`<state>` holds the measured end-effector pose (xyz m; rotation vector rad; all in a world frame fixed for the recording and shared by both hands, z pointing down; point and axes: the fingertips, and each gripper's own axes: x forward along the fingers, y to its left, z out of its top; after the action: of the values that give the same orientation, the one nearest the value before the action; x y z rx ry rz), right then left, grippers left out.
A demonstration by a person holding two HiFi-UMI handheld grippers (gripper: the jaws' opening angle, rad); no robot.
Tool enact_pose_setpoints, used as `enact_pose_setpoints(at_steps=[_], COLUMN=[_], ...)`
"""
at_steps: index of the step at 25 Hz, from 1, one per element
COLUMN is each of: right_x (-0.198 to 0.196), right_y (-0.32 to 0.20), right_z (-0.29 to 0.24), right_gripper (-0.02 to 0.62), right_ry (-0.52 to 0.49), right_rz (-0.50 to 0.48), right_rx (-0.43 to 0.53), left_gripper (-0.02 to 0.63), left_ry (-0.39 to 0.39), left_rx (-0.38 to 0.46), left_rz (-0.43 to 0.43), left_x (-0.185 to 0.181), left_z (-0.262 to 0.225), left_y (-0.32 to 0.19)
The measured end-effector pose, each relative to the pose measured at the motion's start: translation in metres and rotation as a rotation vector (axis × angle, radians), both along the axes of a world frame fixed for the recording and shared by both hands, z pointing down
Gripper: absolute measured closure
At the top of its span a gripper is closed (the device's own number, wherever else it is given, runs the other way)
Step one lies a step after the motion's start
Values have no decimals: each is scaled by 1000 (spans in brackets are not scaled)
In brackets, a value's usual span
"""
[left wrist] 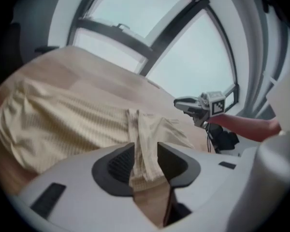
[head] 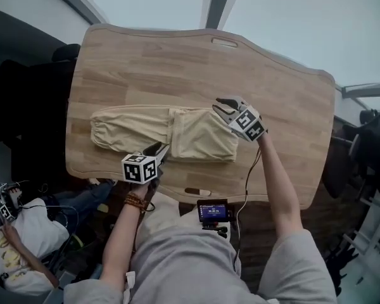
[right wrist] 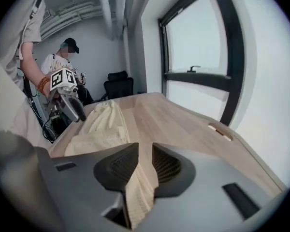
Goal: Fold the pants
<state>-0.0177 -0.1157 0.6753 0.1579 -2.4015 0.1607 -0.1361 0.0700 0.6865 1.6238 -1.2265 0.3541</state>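
The pale wooden table (head: 145, 68), wavy along its edges and cut with a narrow slot (head: 224, 42) near its far rim, carried the cream pants (head: 171, 135), which lay flat and partly folded across its near half.

The person is wearing a loose grey short-sleeved shirt (head: 196, 265) and, beyond the shirt's left sleeve, a brown beaded bracelet (head: 134, 201). The grey plastic left tool (head: 159, 151) and right tool (head: 223, 106) are each carrying a white cube with black square markers. A thin black cable (head: 247, 176) is hanging toward the shirt.
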Motion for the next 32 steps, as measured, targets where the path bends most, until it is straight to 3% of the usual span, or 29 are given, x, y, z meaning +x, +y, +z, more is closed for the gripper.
enact_pose_setpoints(at_steps=[2,4,6,7,9,11,13,16,18,21,24,26,32], right_x=[17,32,47,55,67,69,62,61,66,96,112,116,130], right_y=[24,63,98,111,122,117,113,133,145,140,138,147,171], right_z=[-5,15,44,57,74,67,48,59,74,54,24,18,8], right_gripper=[514,514,485,429,408,406,405,407,416,419,419,420,420], right_ry=[-26,30,111,148,188,174,130,191,242,210,191,208,250], right_rz=[15,-57,-123,-141,-126,-61,-6,-50,-73,90,248,300,408], right_rx=[41,43,25,20,29,48,79,76,74,32,12,11,6], left_gripper=[472,486,497,497,595,594,588,588,583,490,410,395,376], left_ry=[-79,-134,-161,-164,-141,-122,-132,-145,-211,-265,-322,-343,-314], left_rx=[84,112,54,10,-42,-18,58,85,78,72,47,39,77], left_rz=[118,249,305,301,265,215,161,154,148,26,-155,-225,-248], left_x=[11,31,37,34,24,16,5,-3,-21,-76,-176,-220,-237], left_z=[-10,7,43,61,77,64,41,31,31,26,29,29,16], left_y=[-32,-64,-86,-93,-103,-109,-109,-85,-58,-10,37,53,47])
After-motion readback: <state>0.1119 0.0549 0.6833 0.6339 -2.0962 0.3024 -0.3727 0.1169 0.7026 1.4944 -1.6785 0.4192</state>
